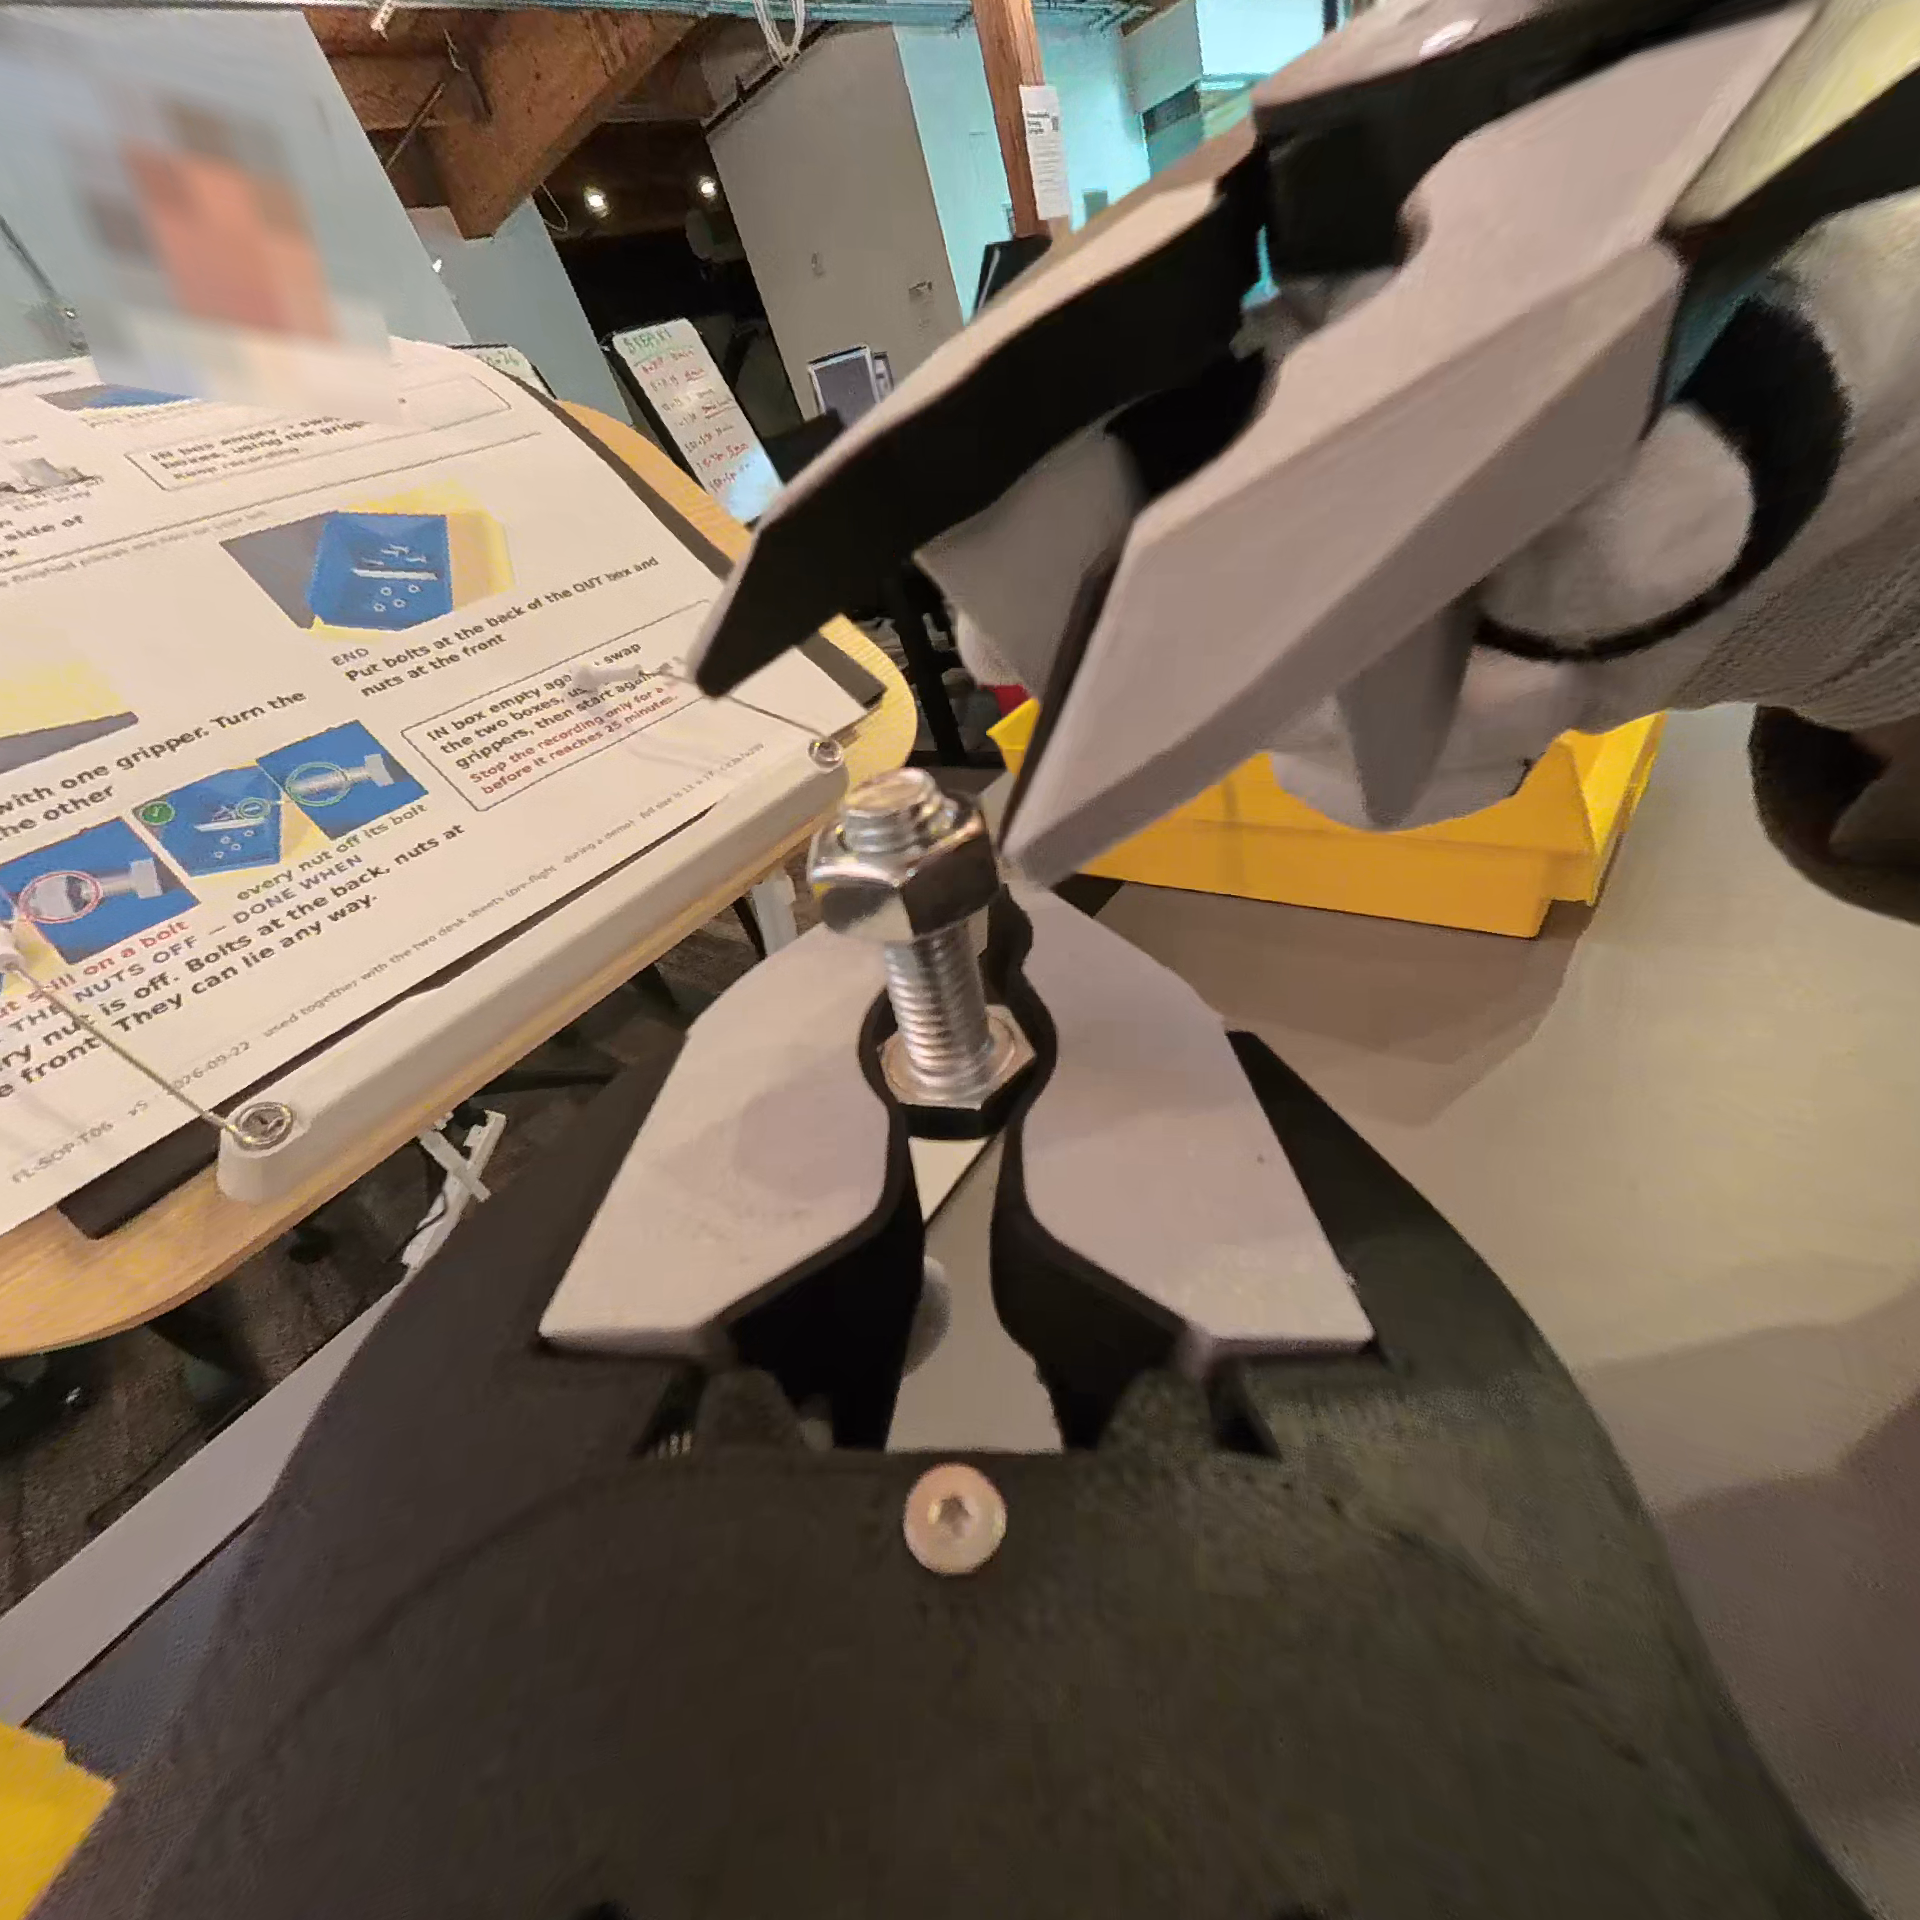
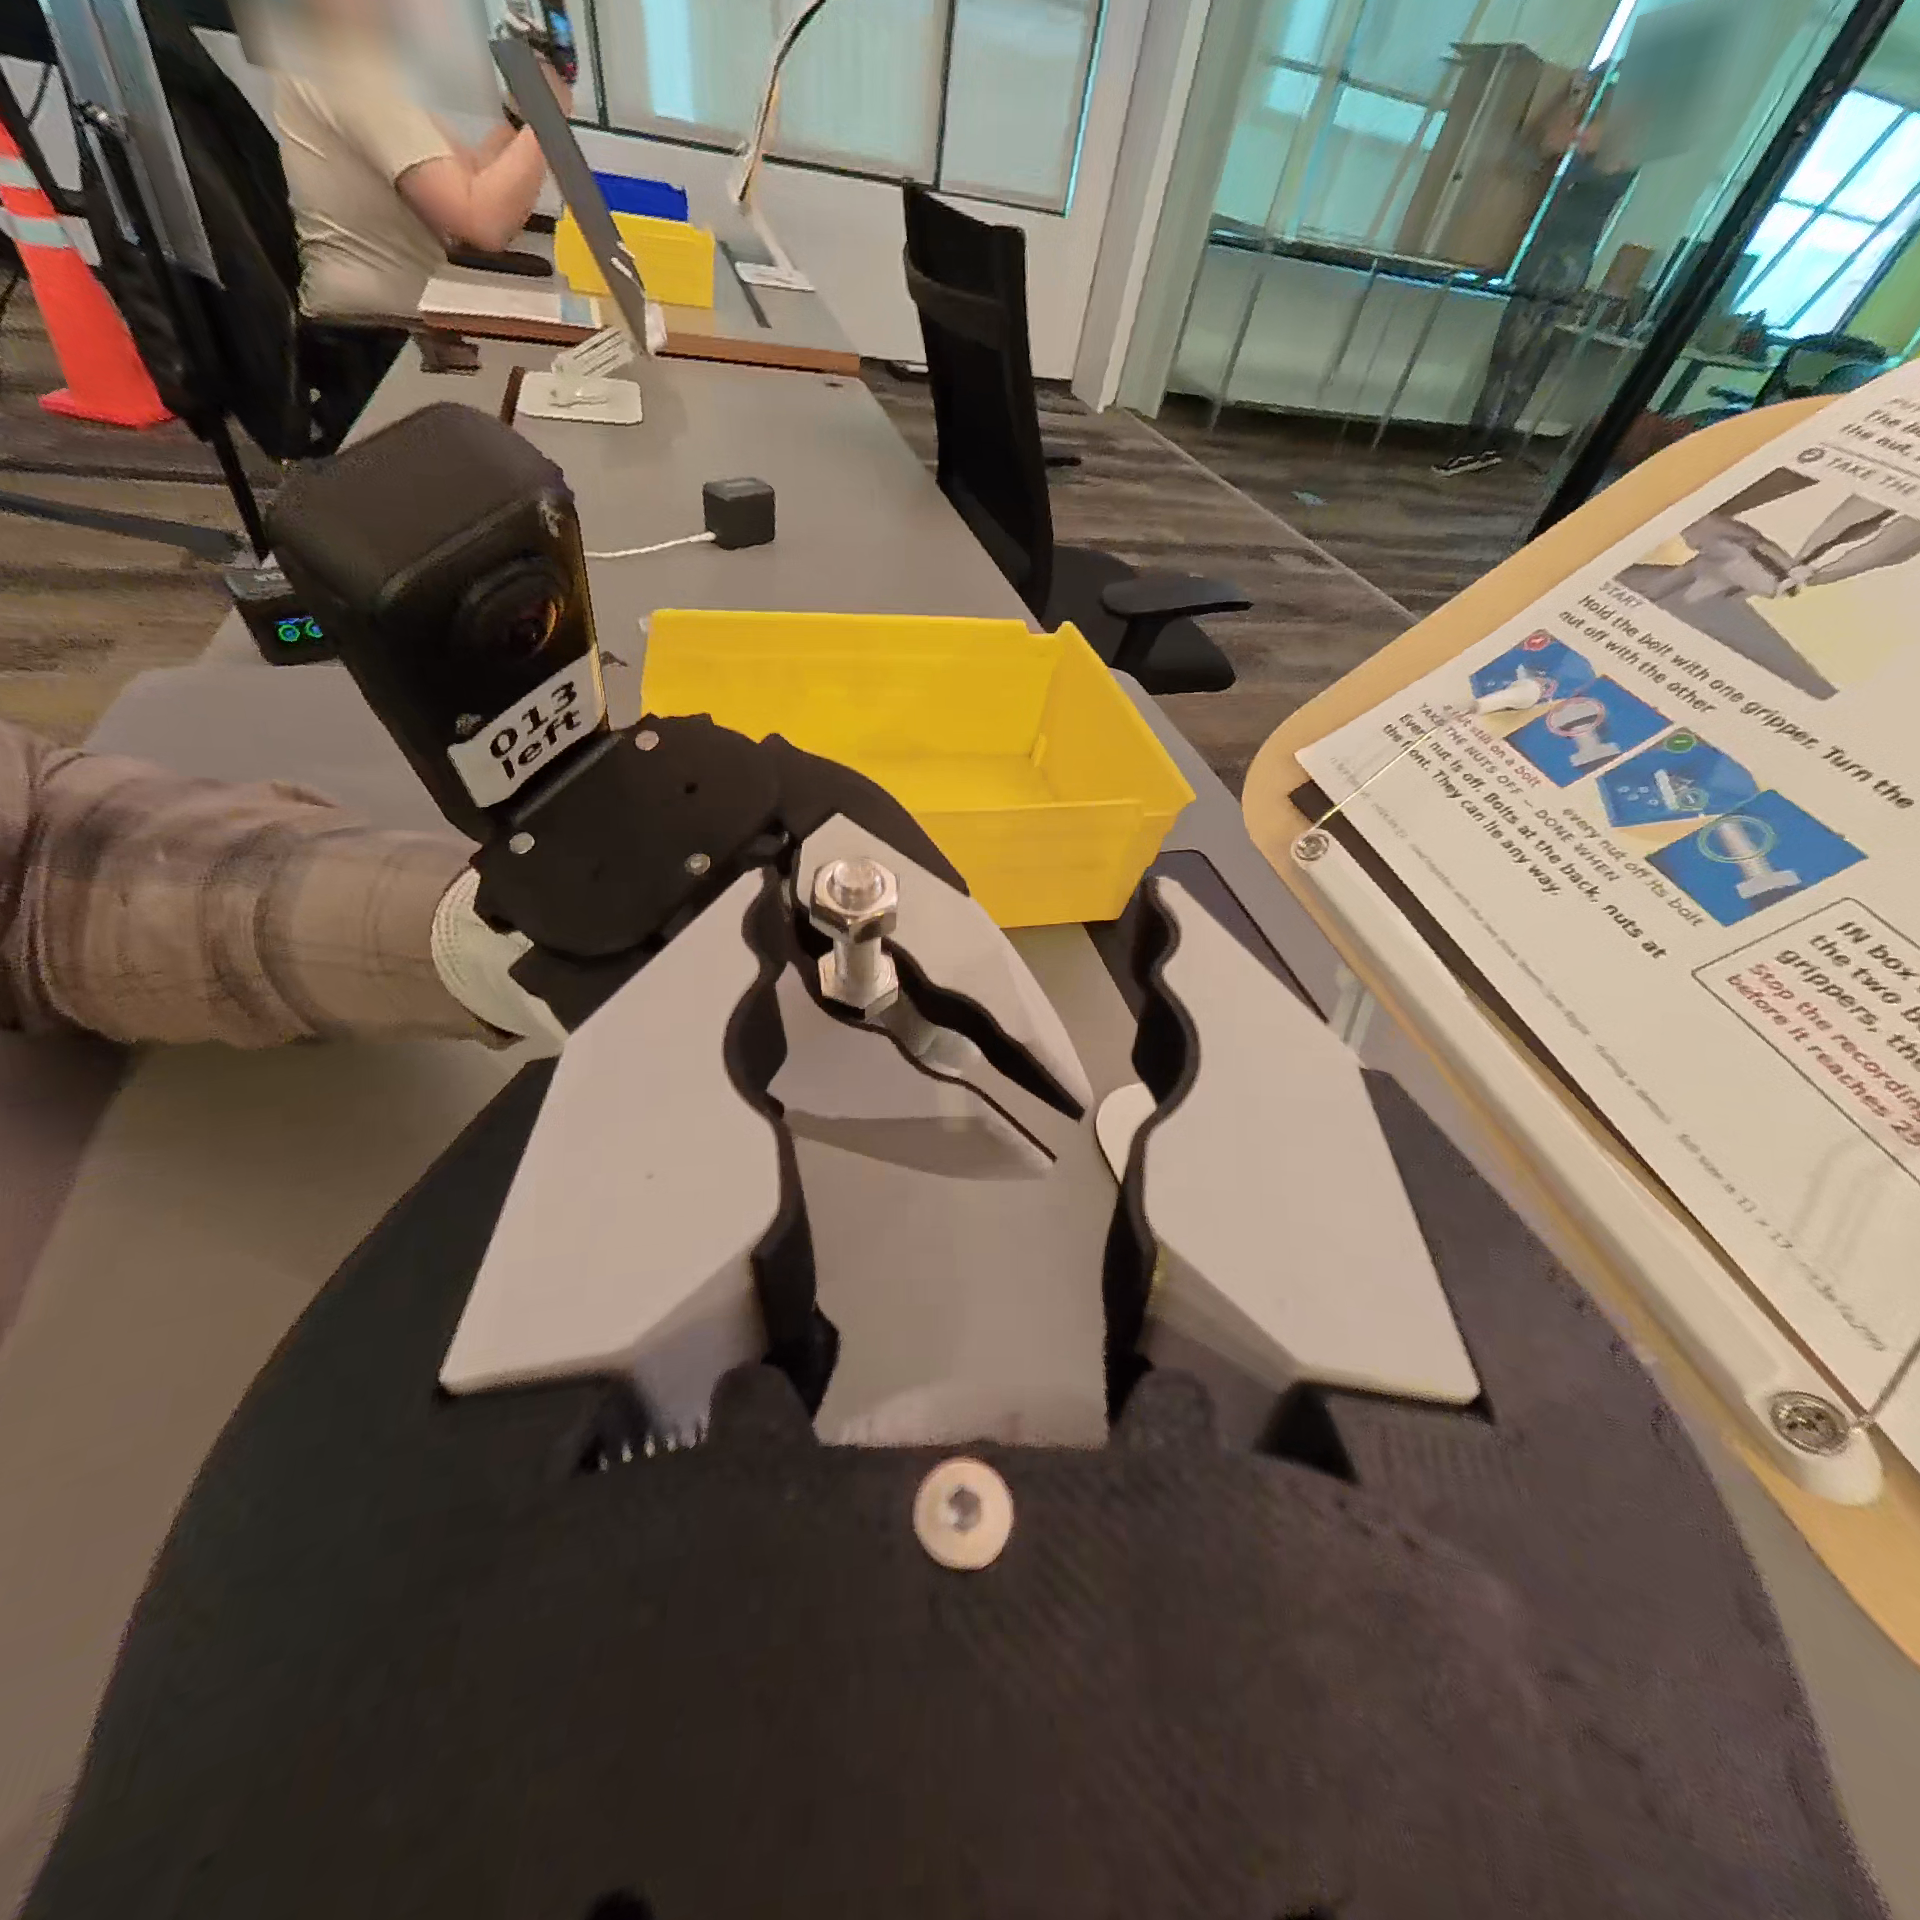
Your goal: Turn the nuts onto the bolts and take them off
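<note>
Above the grey tabletop (image 2: 727, 436), the left claw (image 1: 951, 1081) is clamped on the hex head of a steel bolt (image 1: 940, 997), shank pointing up. One hex nut (image 1: 904, 868) sits at the very tip, nearly off by my read. The right claw (image 2: 956, 1049) gapes wide, holding nothing, one finger just beside the nut. Yellow bin (image 2: 935, 727) waits behind.

One silver threaded steel bolt (image 1: 940, 997) is showing, and one silver hexagonal steel nut (image 1: 902, 868) is sitting on it. Two black-and-grey tongs are appearing: the left tongs (image 1: 951, 1049) and the right tongs (image 2: 956, 1049). One yellow plastic bin (image 2: 935, 748) is standing on the grey surface (image 2: 790, 457). One printed instruction sheet (image 1: 312, 727) is lying on one tilted wooden board (image 2: 1351, 727).
</note>
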A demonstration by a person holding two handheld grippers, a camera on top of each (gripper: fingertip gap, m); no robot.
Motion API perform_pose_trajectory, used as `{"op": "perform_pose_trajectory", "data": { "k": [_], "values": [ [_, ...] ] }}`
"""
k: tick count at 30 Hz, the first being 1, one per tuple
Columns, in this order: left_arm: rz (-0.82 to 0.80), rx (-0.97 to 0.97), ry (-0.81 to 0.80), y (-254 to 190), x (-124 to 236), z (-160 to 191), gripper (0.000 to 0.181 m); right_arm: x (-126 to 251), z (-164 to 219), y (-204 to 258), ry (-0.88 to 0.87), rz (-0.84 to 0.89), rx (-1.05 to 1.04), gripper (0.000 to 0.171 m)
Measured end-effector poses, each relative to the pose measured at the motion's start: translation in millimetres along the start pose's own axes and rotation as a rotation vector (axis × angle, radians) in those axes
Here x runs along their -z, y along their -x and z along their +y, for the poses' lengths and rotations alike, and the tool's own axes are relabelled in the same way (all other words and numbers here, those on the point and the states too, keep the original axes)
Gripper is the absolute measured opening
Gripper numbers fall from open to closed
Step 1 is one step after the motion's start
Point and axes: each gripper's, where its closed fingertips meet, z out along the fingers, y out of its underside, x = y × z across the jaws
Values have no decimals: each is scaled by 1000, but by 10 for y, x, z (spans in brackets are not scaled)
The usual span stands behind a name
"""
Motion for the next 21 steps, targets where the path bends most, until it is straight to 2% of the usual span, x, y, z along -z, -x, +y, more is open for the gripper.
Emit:
{"op": "perform_pose_trajectory", "data": {
  "k": [1,3,4,5,7,12,17,18,19,20,21],
  "values": [
    [16,4,-5,-23,9,-19,11,-8,30,-22,8,7,4,65],
    [-16,13,-12,38,32,-50,10,38,91,-198,13,56,-58,81],
    [-8,24,-23,56,53,-80,10,118,169,-397,39,129,-114,66],
    [0,21,-11,62,63,-87,10,238,257,-634,66,239,-108,65],
    [-18,-15,-2,88,74,-98,10,399,365,-757,107,268,-114,72],
    [-15,-10,11,71,42,-56,11,285,-85,-261,-64,72,-31,90],
    [-7,-27,-32,1,54,-145,10,2,-14,-119,-38,37,-40,89],
    [-20,-19,-45,22,67,-173,10,19,36,-232,-27,76,-66,100],
    [-28,9,-68,60,86,-220,10,61,119,-357,-2,104,-126,104],
    [-17,16,-51,68,77,-207,10,84,256,-493,58,149,-166,124],
    [-20,-5,-52,65,70,-200,10,97,279,-517,60,150,-176,127]
  ]
}}
